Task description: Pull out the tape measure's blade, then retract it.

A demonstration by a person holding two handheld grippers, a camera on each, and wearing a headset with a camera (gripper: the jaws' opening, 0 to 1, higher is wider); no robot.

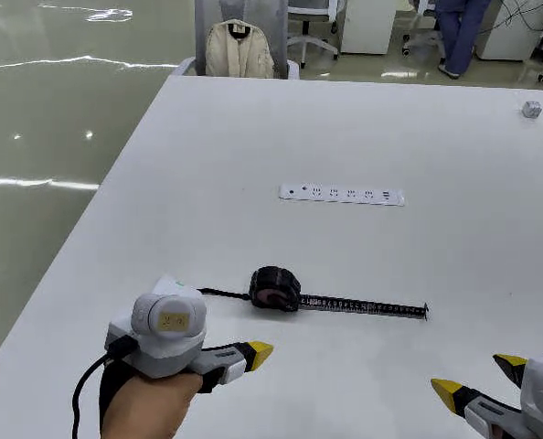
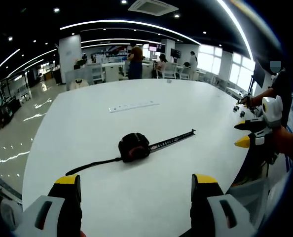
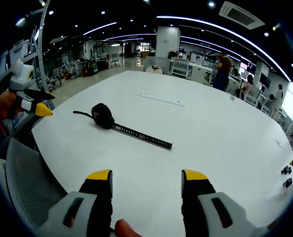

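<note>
A black tape measure [image 1: 274, 289] lies on the white table [image 1: 363, 128], its blade [image 1: 363, 306] drawn out flat to the right and a black strap trailing left. My left gripper [image 1: 253, 355] hovers near the table's front edge, below and left of the case, open and empty. My right gripper [image 1: 479, 375] is open at the bottom right, short of the blade's hook end. From the left gripper [image 2: 135, 180] the case [image 2: 134, 146] lies ahead with the blade [image 2: 172, 139] running right. The right gripper [image 3: 147, 175] faces the blade [image 3: 142, 136] and case [image 3: 102, 114].
A white power strip [image 1: 342, 194] lies beyond the tape measure. A small grey object [image 1: 531, 109] sits at the far right. A chair with a pale jacket [image 1: 239, 46] stands at the far edge. The table's left edge [image 1: 98, 206] drops to a glossy floor.
</note>
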